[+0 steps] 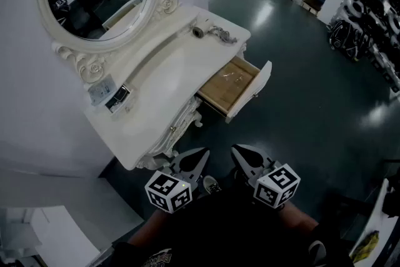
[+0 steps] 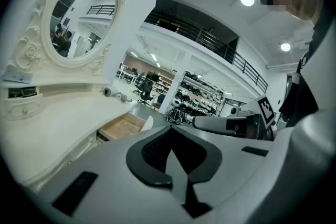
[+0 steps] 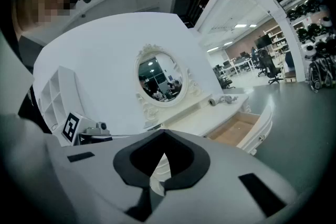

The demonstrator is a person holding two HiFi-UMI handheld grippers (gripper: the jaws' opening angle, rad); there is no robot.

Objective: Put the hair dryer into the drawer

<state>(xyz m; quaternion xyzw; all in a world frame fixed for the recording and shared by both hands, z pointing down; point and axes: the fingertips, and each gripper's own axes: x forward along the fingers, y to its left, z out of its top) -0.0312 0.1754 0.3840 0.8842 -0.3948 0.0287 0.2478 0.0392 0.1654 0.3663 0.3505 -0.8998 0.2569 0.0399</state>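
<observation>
Hair dryer (image 1: pixel 200 30) lying on vanity top (image 1: pixel 156 87), far end, cord (image 1: pixel 224 35) beside it; well apart from open drawer (image 1: pixel 232 85). Left gripper (image 1: pixel 197 158) & right gripper (image 1: pixel 241 154) both pinched closed, empty, near vanity's front edge.

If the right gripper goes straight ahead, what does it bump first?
The right gripper would probably hit the dressing table's carved front, beside the open drawer, though depth is unclear.

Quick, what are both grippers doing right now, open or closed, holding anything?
Left gripper: closed, holding nothing.
Right gripper: closed, holding nothing.
</observation>
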